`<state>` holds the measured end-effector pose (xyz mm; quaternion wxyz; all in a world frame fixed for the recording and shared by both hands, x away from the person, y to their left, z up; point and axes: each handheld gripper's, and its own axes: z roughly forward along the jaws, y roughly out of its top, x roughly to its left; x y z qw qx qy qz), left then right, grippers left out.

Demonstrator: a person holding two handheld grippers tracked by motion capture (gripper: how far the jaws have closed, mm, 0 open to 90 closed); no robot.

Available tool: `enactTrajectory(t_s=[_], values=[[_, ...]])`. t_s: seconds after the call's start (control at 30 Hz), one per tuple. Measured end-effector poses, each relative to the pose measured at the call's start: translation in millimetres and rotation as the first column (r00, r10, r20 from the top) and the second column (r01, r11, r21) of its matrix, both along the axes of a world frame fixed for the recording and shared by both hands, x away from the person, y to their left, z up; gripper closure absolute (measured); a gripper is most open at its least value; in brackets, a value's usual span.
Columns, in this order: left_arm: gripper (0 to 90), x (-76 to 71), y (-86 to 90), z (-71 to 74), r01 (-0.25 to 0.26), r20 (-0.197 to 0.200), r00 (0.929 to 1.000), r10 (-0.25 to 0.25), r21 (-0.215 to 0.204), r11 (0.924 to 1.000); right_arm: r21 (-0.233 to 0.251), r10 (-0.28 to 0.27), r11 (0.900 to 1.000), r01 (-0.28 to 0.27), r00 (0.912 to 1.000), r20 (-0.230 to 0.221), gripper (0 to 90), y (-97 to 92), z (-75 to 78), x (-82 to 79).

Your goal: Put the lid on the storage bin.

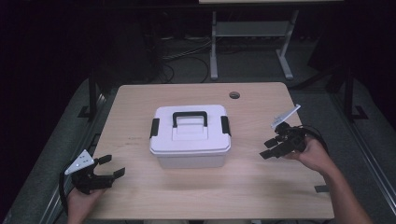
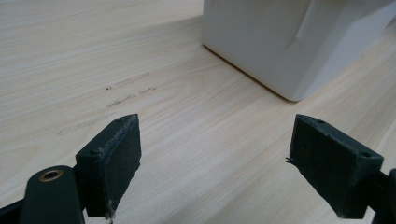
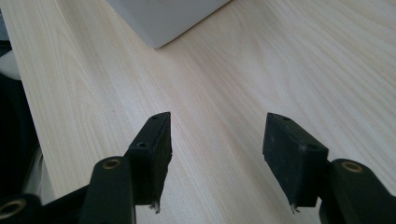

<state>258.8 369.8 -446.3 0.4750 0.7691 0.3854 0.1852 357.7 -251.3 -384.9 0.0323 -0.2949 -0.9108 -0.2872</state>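
Both grippers, left (image 1: 111, 165) and right (image 1: 269, 148), hang open and empty beside the white box (image 1: 190, 135), its latches (image 1: 226, 126) not yet undone.

No lettering, label, brand mark or number can be read anywhere: the white storage box (image 1: 190, 135) with its black handle is plain, and the wooden tabletop (image 1: 140, 107) bears only faint scuff marks.
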Motion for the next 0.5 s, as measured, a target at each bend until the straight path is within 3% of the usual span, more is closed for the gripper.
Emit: enactTrajectory(t_s=[0.5], values=[[16.0, -0.1, -1.5, 0.6, 0.007, 0.000, 1.0000, -0.007, 0.004, 1.0000, 0.021, -0.033, 0.9992, 0.033, 0.9994, -0.008, 41.1, -16.0, -11.2, -13.4]])
